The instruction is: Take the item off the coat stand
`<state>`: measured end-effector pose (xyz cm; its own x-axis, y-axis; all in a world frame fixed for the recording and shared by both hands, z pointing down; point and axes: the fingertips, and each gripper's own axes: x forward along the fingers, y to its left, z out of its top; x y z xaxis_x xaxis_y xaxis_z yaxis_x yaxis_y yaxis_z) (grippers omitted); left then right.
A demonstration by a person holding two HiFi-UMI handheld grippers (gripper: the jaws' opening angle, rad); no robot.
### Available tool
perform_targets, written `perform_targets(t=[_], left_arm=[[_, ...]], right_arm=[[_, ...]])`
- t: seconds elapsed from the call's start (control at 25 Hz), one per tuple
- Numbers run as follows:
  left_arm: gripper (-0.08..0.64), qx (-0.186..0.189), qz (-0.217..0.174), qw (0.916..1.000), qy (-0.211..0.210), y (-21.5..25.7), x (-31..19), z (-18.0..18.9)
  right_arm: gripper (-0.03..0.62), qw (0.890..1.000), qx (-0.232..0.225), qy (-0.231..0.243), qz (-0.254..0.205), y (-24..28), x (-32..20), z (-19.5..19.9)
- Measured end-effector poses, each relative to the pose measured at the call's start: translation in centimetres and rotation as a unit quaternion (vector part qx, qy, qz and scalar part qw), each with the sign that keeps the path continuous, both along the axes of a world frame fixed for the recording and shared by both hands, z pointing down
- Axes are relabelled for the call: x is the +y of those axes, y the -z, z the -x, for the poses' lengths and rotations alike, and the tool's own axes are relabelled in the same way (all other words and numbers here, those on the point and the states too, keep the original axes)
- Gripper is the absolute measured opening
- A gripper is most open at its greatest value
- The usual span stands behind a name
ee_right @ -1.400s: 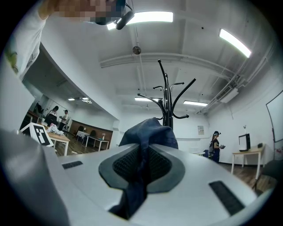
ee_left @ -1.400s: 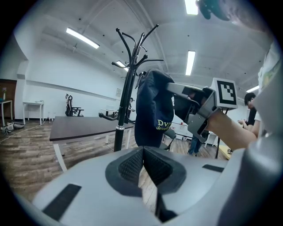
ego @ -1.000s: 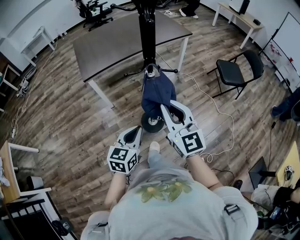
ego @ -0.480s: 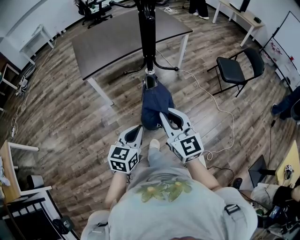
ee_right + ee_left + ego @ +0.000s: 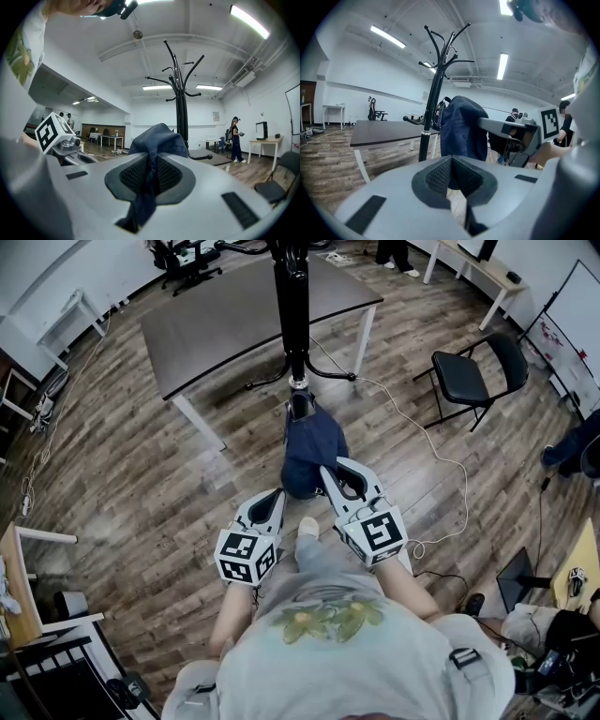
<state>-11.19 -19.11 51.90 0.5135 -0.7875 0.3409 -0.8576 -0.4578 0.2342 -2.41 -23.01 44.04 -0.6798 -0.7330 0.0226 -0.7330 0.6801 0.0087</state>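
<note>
In the head view, your right gripper [image 5: 329, 474] reaches forward and pinches the dark blue garment [image 5: 310, 448], which hangs down in a bunch in front of your foot, just this side of the coat stand [image 5: 292, 306]. The stand's black pole rises beside the corner of a dark table [image 5: 230, 324]. Your left gripper [image 5: 275, 497] sits lower and to the left, near the cloth but apart from it. A black chair [image 5: 473, 379] stands off to the right, and a white cable [image 5: 439, 463] loops across the wooden floor [image 5: 122, 465]. In the left gripper view, your jaws are pressed together with nothing between them. Beyond them the garment hangs in the air just beside the pole, well below the curved hooks at the top. The right gripper comes in from the right and meets the cloth at its upper edge. In the right gripper view, your jaws are clenched on a fold of the blue fabric. The cloth runs down between the ribbed pads [image 5: 168, 174] and bulges up over their far end (a firm bite, not just the edge). Behind it the stand rises tall against the white wall. The marker cube of your left gripper shows at the left, and a person [image 5: 234, 138] stands near a desk [image 5: 265, 140] far at the right.
</note>
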Motion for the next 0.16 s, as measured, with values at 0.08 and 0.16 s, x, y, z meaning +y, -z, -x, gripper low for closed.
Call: perform_targets(t=[0.08, 0.16], left_arm=[[0.015, 0.0, 0.0, 1.0, 0.0, -0.05, -0.1, 0.07], [0.015, 0.0, 0.0, 1.0, 0.0, -0.09, -0.19, 0.1]], right_arm=[[0.044, 1.0, 0.0, 0.0, 0.0, -0.05, -0.09, 0.05], [0.044, 1.0, 0.0, 0.0, 0.0, -0.09, -0.18, 0.05]])
